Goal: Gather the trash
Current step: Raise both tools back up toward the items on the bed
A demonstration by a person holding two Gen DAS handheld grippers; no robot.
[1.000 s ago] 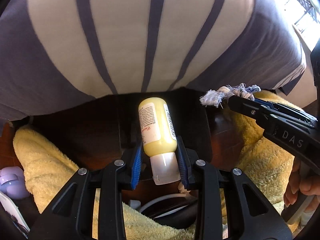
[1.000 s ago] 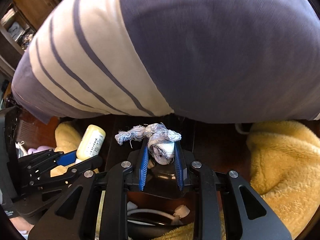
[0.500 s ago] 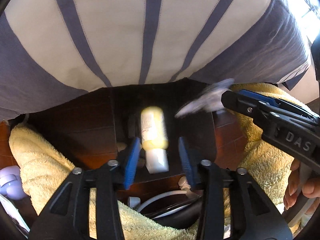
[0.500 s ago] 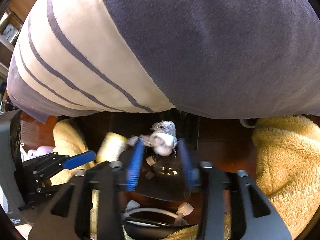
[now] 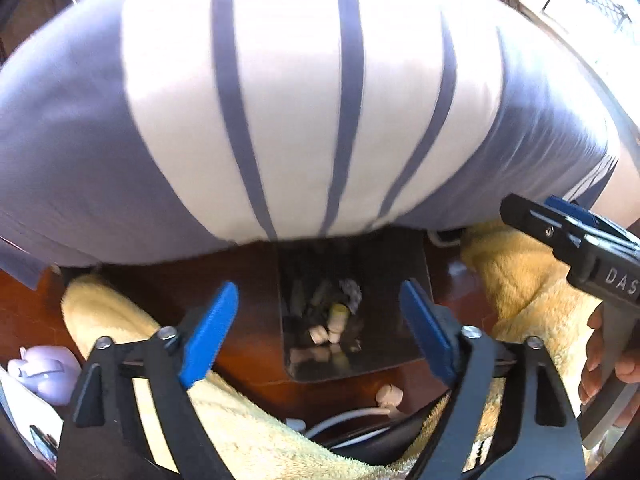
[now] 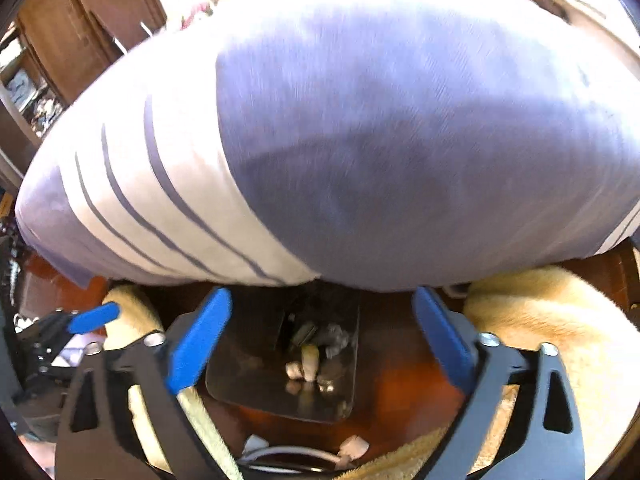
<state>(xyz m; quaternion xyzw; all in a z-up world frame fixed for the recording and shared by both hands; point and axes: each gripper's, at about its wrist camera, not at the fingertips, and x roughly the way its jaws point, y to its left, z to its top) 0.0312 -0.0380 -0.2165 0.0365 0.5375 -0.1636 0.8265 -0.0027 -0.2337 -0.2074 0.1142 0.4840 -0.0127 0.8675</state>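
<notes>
Both grippers, left (image 5: pixel 316 336) and right (image 6: pixel 320 340), hang above the dark trash bin (image 5: pixel 408 264), jaws opening wide and empty. The yellow bottle (image 5: pixel 338 316) and rag (image 5: pixel 351 290) lie inside it, straight below both.

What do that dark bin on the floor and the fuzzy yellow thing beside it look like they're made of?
The bin: probably metal or glossy plastic, since its dark smooth walls shine and mirror the trash inside. I can't tell which. The yellow thing: soft fabric, likely terry towel or plush rug, judging by its matte, looped, fuzzy pile.
</notes>
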